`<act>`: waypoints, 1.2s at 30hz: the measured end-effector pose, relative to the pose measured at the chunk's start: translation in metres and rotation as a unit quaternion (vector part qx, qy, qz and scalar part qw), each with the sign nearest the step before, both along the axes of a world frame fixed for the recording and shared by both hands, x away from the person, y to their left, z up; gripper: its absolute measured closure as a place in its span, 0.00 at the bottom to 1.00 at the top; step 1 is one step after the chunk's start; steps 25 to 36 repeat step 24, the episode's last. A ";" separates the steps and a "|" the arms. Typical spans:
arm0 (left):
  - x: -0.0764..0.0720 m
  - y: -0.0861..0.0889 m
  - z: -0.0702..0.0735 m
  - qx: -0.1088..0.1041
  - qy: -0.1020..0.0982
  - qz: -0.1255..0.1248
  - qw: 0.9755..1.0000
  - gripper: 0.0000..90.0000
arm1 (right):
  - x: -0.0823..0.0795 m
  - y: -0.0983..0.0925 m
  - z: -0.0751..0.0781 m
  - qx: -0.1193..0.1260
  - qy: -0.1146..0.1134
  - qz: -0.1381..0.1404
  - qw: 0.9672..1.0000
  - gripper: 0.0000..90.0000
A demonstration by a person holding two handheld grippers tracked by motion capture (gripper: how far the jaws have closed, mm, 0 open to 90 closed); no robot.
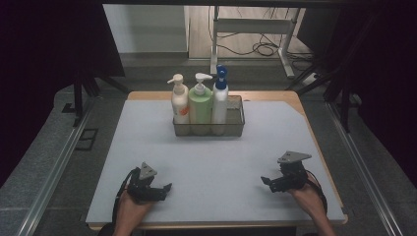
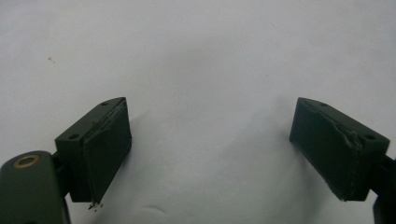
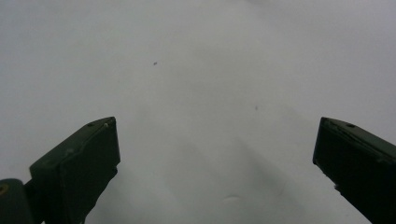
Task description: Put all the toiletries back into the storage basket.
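A dark wire basket (image 1: 234,123) stands at the table's far middle, holding three pump bottles side by side: a white one with an orange label (image 1: 180,101), a pale green one (image 1: 200,103) and a white one with a blue pump (image 1: 220,98). My left gripper (image 1: 164,189) rests near the front left of the white mat, held by a hand. In its own view the left gripper (image 2: 208,154) is open over bare mat. My right gripper (image 1: 267,183) sits near the front right. Seen along its jaws, the right gripper (image 3: 217,168) stands open with nothing between them.
The white mat (image 1: 211,167) covers a wooden table (image 1: 295,101). Metal rails (image 1: 54,172) run along both sides. A white desk frame (image 1: 255,29) and floor cables (image 1: 265,48) lie beyond the far edge.
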State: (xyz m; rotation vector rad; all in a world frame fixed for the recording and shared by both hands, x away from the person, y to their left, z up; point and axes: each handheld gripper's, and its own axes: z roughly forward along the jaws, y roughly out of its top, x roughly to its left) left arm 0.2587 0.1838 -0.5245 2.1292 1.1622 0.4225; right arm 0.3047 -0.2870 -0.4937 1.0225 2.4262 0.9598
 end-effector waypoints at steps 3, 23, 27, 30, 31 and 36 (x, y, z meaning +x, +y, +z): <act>0.000 0.000 0.000 0.000 0.000 0.000 1.000 0.14 | -0.002 0.000 -0.006 -0.001 0.006 0.001 1.000 0.01; 0.000 0.000 0.000 0.000 0.001 0.000 1.000 0.14 | -0.010 -0.002 -0.028 0.014 0.020 -0.007 1.000 0.00; 0.000 0.000 0.000 0.001 0.001 0.000 1.000 0.14 | -0.010 -0.002 -0.028 0.014 0.020 -0.007 1.000 0.00; 0.000 0.000 0.000 0.001 0.001 0.000 1.000 0.14 | -0.010 -0.002 -0.028 0.014 0.020 -0.007 1.000 0.00; 0.000 0.000 0.000 0.001 0.001 0.000 1.000 0.14 | -0.010 -0.002 -0.028 0.014 0.020 -0.007 1.000 0.00; 0.000 0.000 0.000 0.001 0.001 0.000 1.000 0.14 | -0.010 -0.002 -0.028 0.014 0.020 -0.007 1.000 0.00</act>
